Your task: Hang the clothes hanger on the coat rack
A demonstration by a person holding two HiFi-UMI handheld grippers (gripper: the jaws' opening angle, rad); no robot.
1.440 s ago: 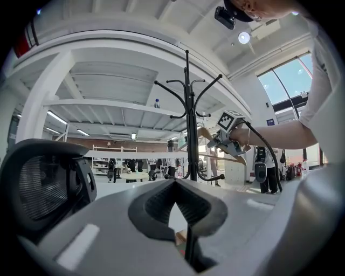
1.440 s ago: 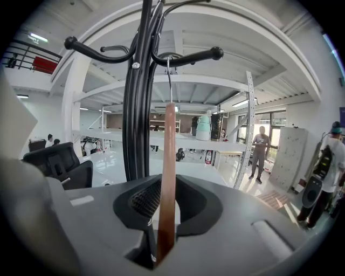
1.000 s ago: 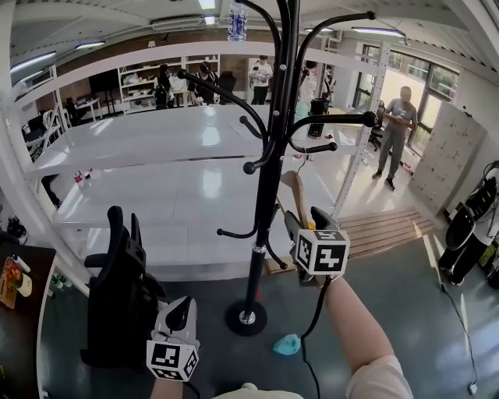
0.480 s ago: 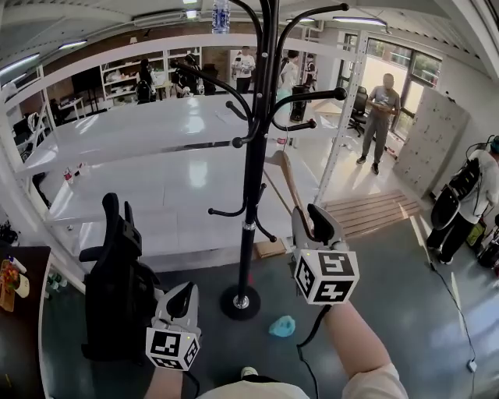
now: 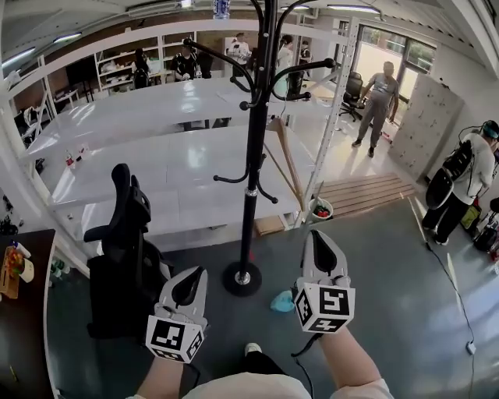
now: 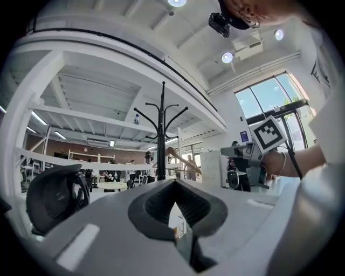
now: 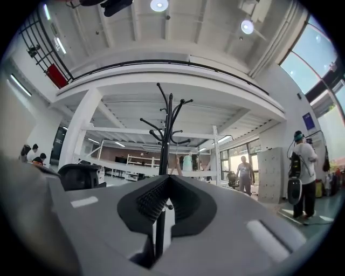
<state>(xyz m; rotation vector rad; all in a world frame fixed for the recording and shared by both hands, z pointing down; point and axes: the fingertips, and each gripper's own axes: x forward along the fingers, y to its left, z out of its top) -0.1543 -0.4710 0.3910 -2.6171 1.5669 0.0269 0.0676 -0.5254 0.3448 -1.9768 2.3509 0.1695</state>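
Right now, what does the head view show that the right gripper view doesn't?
Only the head view shows the base of the coat rack and a teal thing on the floor beside it. Only the right gripper view shows round ceiling lights and a red thing high on the left. Both show the coat rack, the black chair, a person with a backpack, and the right claw, shut and empty.

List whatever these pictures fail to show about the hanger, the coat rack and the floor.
- Head view: the top of the coat rack is cut off by the upper edge.
- Head view: the hook of the hanger is too small to show which peg bears it.
- Head view: the teal thing on the floor is partly hidden by the right gripper.
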